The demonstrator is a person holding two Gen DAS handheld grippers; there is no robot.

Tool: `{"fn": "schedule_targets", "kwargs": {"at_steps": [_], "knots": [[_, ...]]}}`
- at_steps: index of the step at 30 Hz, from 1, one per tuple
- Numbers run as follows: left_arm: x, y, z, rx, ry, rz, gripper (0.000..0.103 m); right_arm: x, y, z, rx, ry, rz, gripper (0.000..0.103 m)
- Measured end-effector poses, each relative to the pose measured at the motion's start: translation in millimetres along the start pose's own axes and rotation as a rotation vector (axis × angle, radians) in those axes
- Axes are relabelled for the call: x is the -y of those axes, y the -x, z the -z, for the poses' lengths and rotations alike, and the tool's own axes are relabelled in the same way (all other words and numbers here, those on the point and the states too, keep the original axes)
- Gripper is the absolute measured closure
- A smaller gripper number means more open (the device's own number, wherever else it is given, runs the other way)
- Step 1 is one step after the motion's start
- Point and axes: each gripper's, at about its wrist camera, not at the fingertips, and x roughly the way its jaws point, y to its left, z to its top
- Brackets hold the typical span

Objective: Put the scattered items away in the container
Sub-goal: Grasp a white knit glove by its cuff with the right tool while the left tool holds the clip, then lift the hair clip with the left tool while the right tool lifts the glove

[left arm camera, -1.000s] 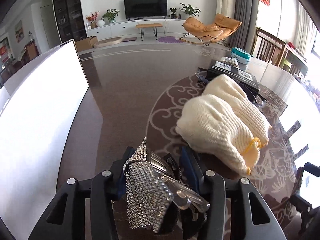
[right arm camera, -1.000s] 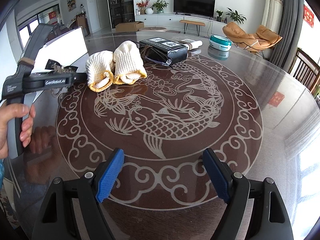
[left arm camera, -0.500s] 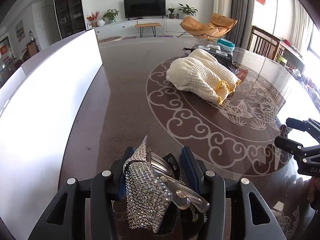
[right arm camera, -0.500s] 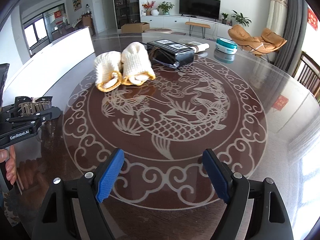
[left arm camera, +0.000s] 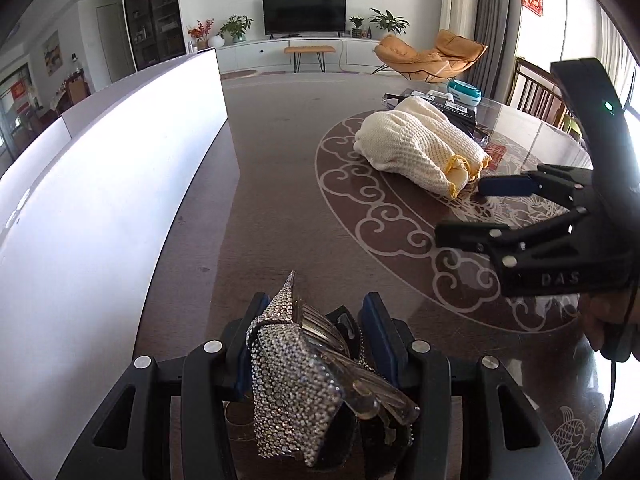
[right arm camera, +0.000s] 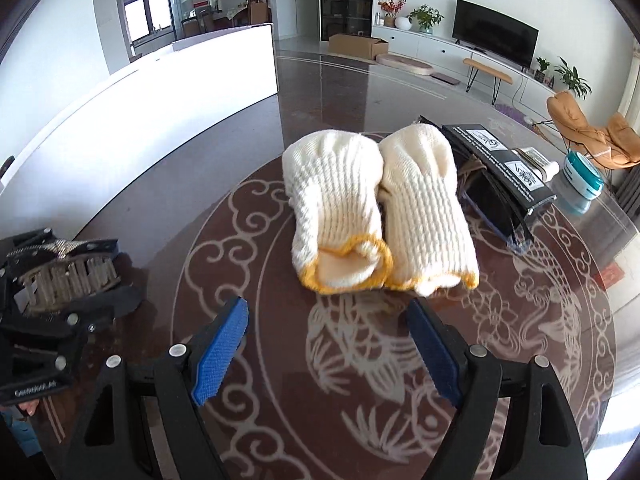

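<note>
The left gripper (left arm camera: 316, 344) is clamped on a rhinestone hair clip (left arm camera: 288, 376), which sits between its blue pads (left arm camera: 378, 340) with the clear teeth trailing back toward the camera; seen from the right wrist, the same gripper (right arm camera: 60, 276) hangs low over the dark table (left arm camera: 280, 200). Just to its left rises the white wall of the container (left arm camera: 100, 184), whose inside is hidden from both views. The right gripper (right arm camera: 326, 344) stands with its jaws spread wide and nothing between them, poised just short of the yellow cuffs of a pair of cream knitted gloves (right arm camera: 376, 212) that lie side by side, touching, on the table's carved fish pattern. In the left wrist view the right gripper (left arm camera: 476, 210) comes in from the right, one blue pad (left arm camera: 504, 186) close to the glove cuffs (left arm camera: 420, 148). Behind the gloves lie a black case (right arm camera: 500, 168) with white labels and dark glasses (right arm camera: 492, 204) against it; farther back stands a teal and white round tin (right arm camera: 582, 174). Nothing lies between the open jaws and the gloves.
</note>
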Motion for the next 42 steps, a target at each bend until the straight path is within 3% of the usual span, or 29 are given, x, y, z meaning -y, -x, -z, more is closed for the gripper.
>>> {"fn": "schedule_targets", "kwargs": {"at_steps": [8, 12, 15, 16, 17, 18, 23, 27, 33, 34, 38, 39, 42], "knots": [[0, 0, 0, 0.000, 0.000, 0.000, 0.054, 0, -35, -47, -0.036, 0.046, -0.030, 0.020], [0, 0, 0, 0.000, 0.000, 0.000, 0.054, -7, -43, -62, -0.014, 0.024, 0.002, 0.023], [0, 0, 0, 0.000, 0.000, 0.001, 0.054, -6, -43, -62, 0.014, -0.023, -0.007, 0.040], [0, 0, 0, 0.000, 0.000, 0.001, 0.054, -5, -42, -60, 0.021, -0.038, -0.013, 0.048], [0, 0, 0, 0.000, 0.000, 0.001, 0.054, -3, -39, -57, 0.026, -0.043, -0.003, 0.064], [0, 0, 0, 0.000, -0.001, 0.001, 0.054, -3, -36, -55, 0.030, -0.047, 0.010, 0.070], [0, 0, 0, 0.000, -0.001, 0.001, 0.054, 18, -2, -11, 0.039, -0.126, 0.104, 0.070], [1, 1, -1, 0.000, -0.003, -0.002, 0.054, 34, 36, 39, 0.034, -0.163, 0.235, 0.070], [-2, -1, -4, 0.000, 0.027, 0.001, 0.055, 32, 81, 99, 0.049, -0.200, 0.275, 0.066], [-1, -3, -7, 0.000, 0.030, -0.003, 0.055, 34, 83, 102, 0.049, -0.211, 0.284, 0.064], [10, -8, -13, -0.002, 0.017, -0.018, 0.053, 41, 85, 105, 0.034, -0.269, 0.281, 0.033], [10, -8, -13, -0.003, 0.016, -0.024, 0.050, 42, 85, 107, 0.033, -0.291, 0.267, 0.031], [3, -11, -13, -0.022, 0.054, -0.011, 0.018, 46, 89, 112, 0.033, -0.334, 0.251, 0.028]]}}
